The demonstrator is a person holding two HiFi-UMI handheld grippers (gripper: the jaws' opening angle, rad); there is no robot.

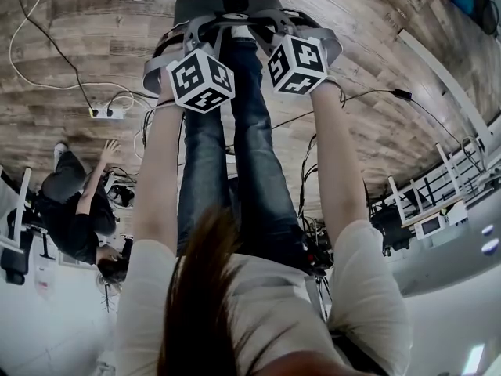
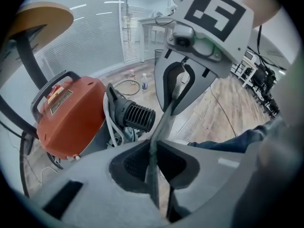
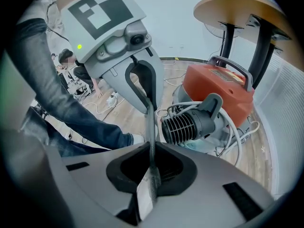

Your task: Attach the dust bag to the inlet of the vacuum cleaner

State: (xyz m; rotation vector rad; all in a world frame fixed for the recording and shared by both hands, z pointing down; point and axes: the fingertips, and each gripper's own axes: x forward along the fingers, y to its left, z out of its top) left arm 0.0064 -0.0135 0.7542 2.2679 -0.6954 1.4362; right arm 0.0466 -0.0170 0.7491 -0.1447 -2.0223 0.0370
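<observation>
Pinching down on the flat grey dust bag [image 2: 161, 124], the left gripper [image 2: 152, 148] has its jaws pressed together on one end of it. The bag, seen edge-on, runs as a taut thin strip straight out from those jaws to the right gripper [image 3: 153, 166], whose jaws are clamped just as tight on the other end. Ahead of both pairs of jaws sits the orange vacuum cleaner [image 2: 71, 118], with its black ribbed part [image 3: 187, 125] pointing toward the strip and very near it. I cannot tell whether the two touch. White hose [image 3: 235, 132] loops round that part. Behind the vacuum cleaner stand the dark legs [image 3: 259, 46] of a round table [image 3: 237, 8], which close off that side. On the near side, bare wood floor [image 2: 209, 113] lies open beside the person's jeans [image 3: 57, 99].
</observation>
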